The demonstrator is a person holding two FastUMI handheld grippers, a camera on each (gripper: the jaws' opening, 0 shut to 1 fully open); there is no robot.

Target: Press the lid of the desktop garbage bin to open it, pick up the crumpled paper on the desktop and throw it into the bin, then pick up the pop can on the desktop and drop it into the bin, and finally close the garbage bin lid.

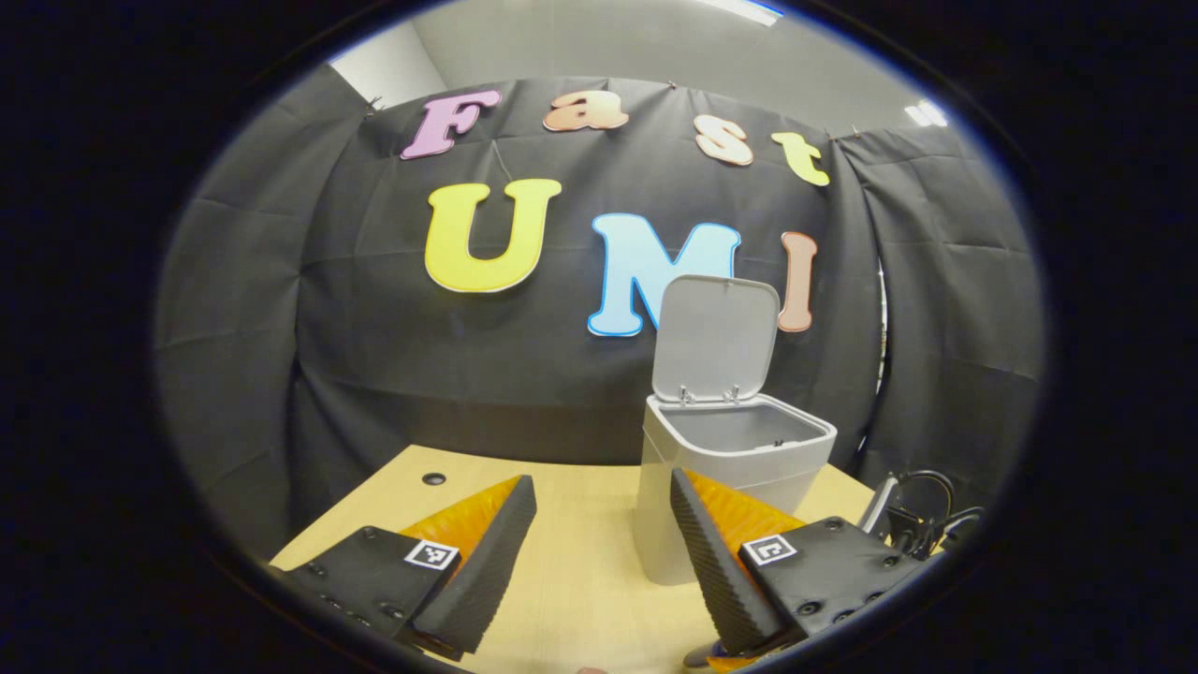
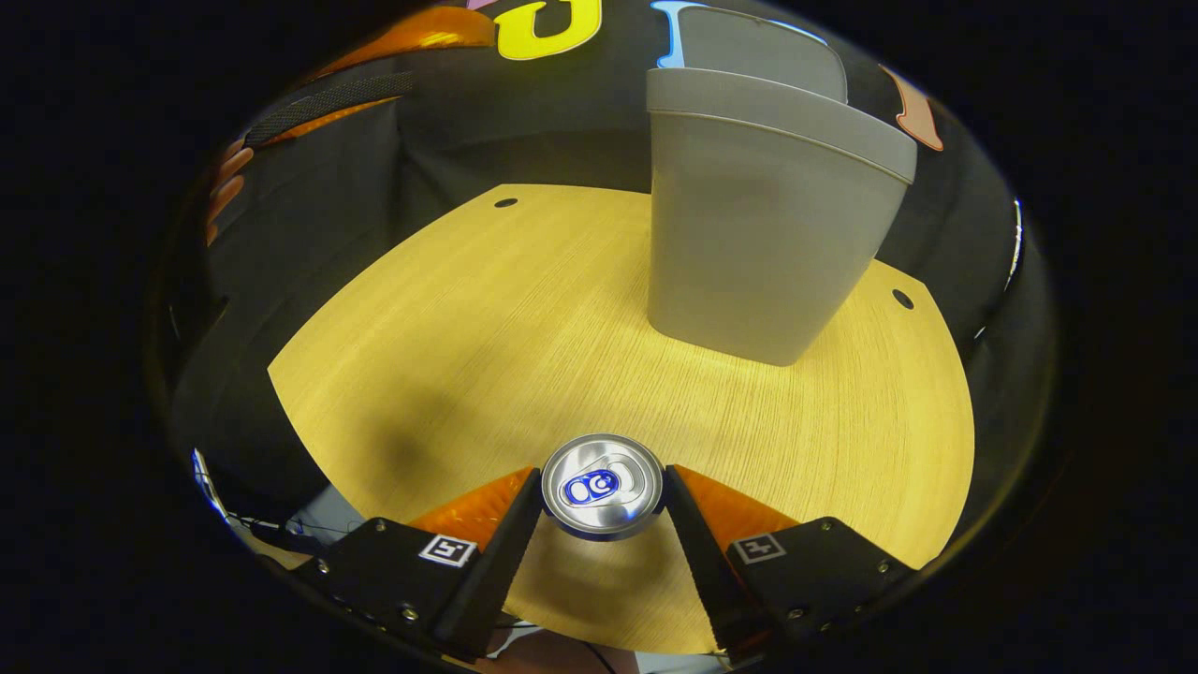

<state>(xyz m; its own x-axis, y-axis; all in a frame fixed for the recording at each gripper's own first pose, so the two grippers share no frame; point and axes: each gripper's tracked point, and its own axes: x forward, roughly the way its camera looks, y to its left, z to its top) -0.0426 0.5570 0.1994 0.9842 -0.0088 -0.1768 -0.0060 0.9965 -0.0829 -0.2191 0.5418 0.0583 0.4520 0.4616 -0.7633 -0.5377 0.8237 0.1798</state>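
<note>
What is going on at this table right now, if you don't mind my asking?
A person is clearing a table with two handheld grippers. The bin stands with its lid up. The right gripper has its fingers against both sides of the upright can, apparently gripping it. The left gripper hangs open near the bin, holding nothing. No crumpled paper lies on the table.
</note>
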